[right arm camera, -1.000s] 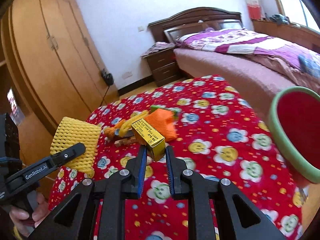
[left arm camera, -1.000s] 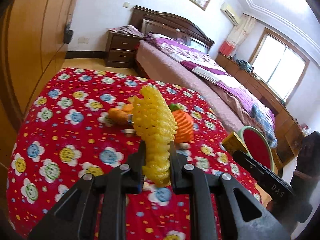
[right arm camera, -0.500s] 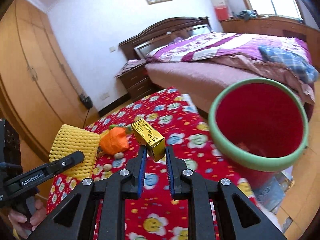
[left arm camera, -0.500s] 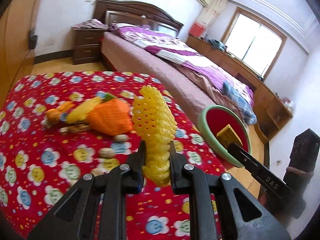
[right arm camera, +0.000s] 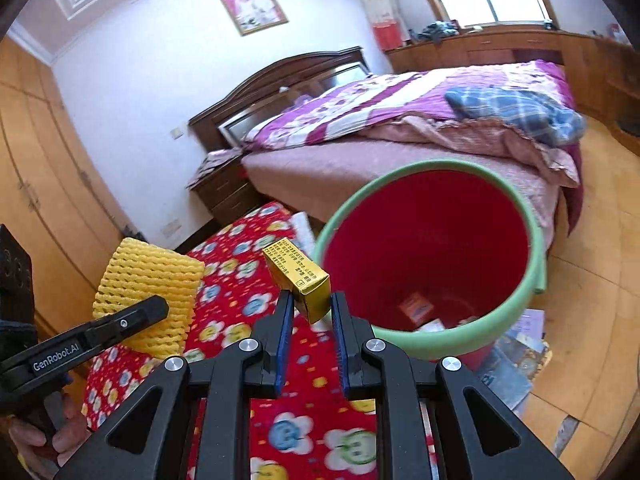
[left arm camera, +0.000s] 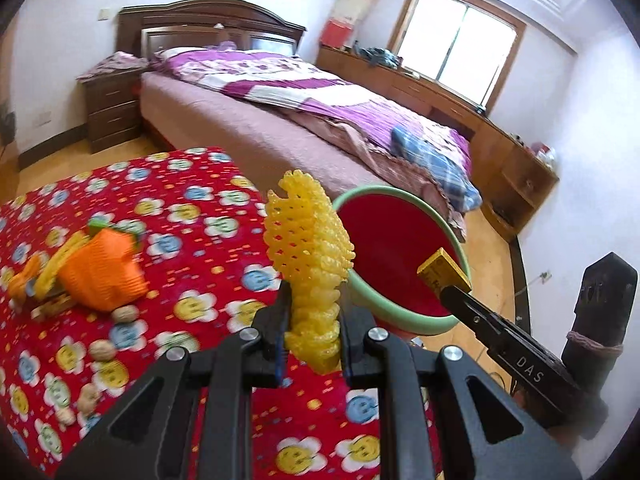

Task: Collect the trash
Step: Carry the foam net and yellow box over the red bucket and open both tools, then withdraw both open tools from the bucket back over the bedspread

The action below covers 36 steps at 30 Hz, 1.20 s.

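Your right gripper (right arm camera: 310, 306) pinches just a corner of the gold carton (right arm camera: 298, 274), near the red bucket (right arm camera: 536, 236) rim; may twist out early. Left gripper (left arm camera: 312, 322) squeezes yellow foam net (left arm camera: 308, 248): springy, could stick or bounce off the rim.

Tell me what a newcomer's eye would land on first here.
The red plastic bucket with a green rim, standing beside the flowered red tablecloth. Next, the yellow foam fruit net pinched in the left gripper, and the small gold cardboard box clamped in the right gripper near the bucket's rim.
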Available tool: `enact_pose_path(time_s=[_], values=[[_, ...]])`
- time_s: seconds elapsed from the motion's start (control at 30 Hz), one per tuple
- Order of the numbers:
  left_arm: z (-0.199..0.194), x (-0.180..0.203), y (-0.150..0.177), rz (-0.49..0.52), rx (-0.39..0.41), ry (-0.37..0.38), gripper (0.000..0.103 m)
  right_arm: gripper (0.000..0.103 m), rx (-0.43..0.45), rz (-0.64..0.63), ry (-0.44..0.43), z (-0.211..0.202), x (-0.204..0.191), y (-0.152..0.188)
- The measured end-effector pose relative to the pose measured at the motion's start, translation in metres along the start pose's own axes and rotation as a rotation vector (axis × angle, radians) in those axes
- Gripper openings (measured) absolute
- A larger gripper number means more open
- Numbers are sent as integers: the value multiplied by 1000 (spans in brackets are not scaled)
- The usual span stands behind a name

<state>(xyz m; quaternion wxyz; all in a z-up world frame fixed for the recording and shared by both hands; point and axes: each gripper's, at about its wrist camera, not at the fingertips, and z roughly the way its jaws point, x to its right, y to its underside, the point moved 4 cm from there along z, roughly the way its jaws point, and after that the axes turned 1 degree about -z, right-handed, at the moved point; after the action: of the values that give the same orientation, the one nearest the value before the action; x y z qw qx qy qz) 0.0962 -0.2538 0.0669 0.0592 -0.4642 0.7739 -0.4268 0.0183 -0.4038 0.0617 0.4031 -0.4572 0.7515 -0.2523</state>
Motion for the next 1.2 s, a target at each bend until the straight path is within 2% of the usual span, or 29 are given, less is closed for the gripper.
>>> enact_pose_path(time_s=[0.27,0.57,0.63,0.77,1.07,1.2], values=[[37,40,-10,83,-24,51,19,19,6,62,65,2,40,-4],[78,70,-15,150,-41,69,19,19,-5,108,110,11,73,-4],[86,73,-15,160,-49,65,20,20,-11,114,119,14,79,-3],[98,73,-13,152,-66,53,36,21,-21,115,125,18,84,-2],[103,66,-10,120,-86,43,37,22,-40,135,127,24,91,0],[98,60,-9,106,-83,35,37,33,-32,139,121,23,89,0]])
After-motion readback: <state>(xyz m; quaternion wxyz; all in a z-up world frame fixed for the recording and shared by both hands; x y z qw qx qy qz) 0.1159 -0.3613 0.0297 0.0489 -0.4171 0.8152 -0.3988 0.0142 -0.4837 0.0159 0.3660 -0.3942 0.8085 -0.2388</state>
